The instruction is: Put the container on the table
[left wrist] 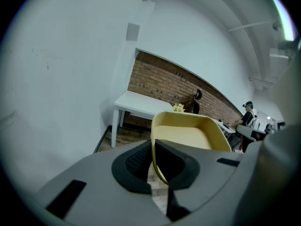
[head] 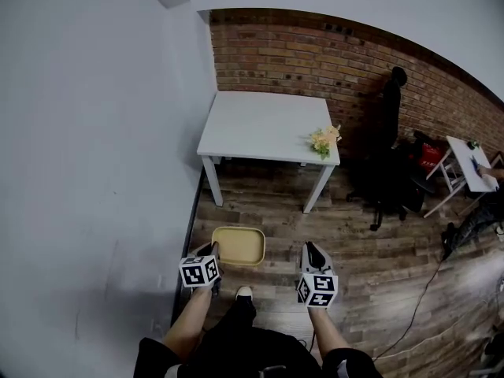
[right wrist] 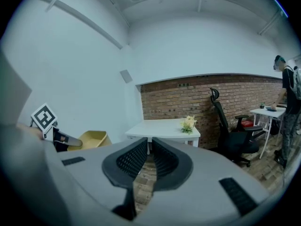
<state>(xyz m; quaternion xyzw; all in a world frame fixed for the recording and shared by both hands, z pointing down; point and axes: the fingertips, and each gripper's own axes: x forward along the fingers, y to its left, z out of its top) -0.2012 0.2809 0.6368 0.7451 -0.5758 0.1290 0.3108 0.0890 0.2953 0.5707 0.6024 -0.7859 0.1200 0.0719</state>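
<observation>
Container (head: 238, 246) held by its rim, short of the table (head: 260, 124)
Both forearms stretched forward and down. The left gripper (head: 213, 250) pinched the near rim of the one yellow container, a shallow, smooth tub with rounded corners, over plank flooring and well apart from the single white square-topped table. The right gripper (head: 313, 250) hung beside it, jaws pressed together on nothing. One flower bunch (head: 324, 140) sat on the tabletop.
</observation>
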